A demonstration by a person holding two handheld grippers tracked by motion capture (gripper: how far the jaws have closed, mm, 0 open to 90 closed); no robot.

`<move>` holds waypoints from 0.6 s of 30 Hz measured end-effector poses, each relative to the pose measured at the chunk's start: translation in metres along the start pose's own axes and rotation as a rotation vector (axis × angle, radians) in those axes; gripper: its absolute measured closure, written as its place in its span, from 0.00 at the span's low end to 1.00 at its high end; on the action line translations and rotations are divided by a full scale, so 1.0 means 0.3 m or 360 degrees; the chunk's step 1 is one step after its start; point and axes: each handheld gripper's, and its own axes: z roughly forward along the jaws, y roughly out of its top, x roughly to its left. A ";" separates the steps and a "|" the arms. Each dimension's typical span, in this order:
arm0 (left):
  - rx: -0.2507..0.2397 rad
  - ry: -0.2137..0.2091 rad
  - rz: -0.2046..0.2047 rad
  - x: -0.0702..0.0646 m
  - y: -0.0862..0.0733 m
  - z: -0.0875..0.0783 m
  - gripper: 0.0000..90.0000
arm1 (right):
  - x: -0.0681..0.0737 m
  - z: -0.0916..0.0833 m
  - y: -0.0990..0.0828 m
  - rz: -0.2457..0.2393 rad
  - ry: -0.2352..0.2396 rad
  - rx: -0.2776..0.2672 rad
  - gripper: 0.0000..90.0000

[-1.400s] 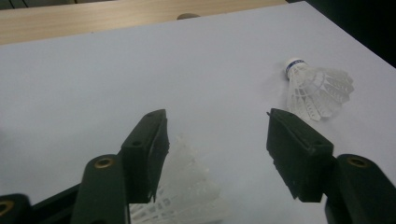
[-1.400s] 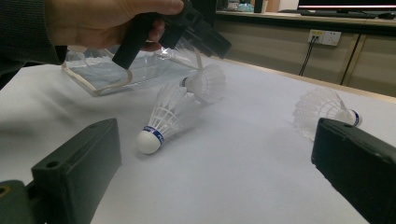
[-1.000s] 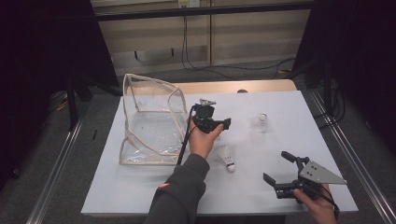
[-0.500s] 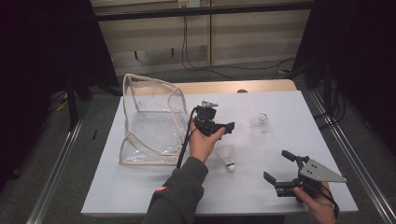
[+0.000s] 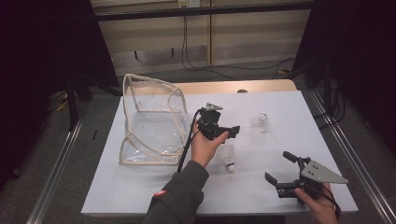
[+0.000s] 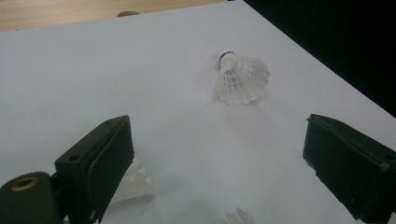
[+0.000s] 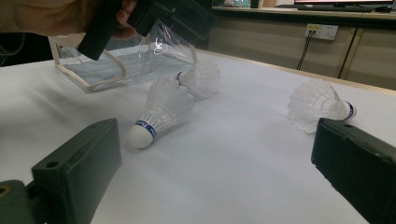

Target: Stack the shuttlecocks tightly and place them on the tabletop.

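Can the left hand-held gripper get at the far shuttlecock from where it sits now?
Probably yes. The left hand-held gripper has its jaws open with nothing between them, and the far shuttlecock lies ahead on bare white table with nothing in between.

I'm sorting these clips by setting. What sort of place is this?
Probably an indoor lab or workshop set up for recording: a white-topped table between metal floor rails, cables hanging against a beige panelled wall, and a wall socket.

White table (image 5: 140, 196), clear bag (image 5: 152, 121) at its left, three shuttlecocks (image 5: 228, 156) lying right of the bag, one (image 5: 261, 122) farther off
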 end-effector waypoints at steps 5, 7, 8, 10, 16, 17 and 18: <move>-0.0002 -0.0001 0.0009 -0.005 -0.017 -0.024 0.10 | 0.003 0.002 0.000 -0.0017 0.0002 0.0001 0.01; -0.0005 -0.0009 0.0009 -0.005 -0.025 -0.031 0.10 | 0.003 0.002 -0.001 -0.0016 -0.0001 0.0003 0.01; 0.0001 -0.0011 0.0012 -0.004 -0.029 -0.036 0.09 | 0.003 0.001 0.000 -0.0015 -0.0004 0.0005 0.01; -0.0003 -0.0014 0.0015 -0.006 -0.039 -0.043 0.09 | 0.003 0.002 0.000 -0.0010 -0.0007 0.0005 0.01; 0.0008 -0.0032 0.0032 -0.013 -0.055 -0.058 0.09 | 0.005 0.011 0.002 -0.0015 0.0008 0.0002 0.01; 0.0013 -0.0039 0.0031 -0.012 -0.057 -0.060 0.09 | 0.006 0.012 0.002 -0.0019 0.0010 0.0005 0.01; 0.0017 -0.0041 0.0037 -0.011 -0.057 -0.061 0.09 | 0.006 0.012 0.001 -0.0020 0.0009 0.0006 0.01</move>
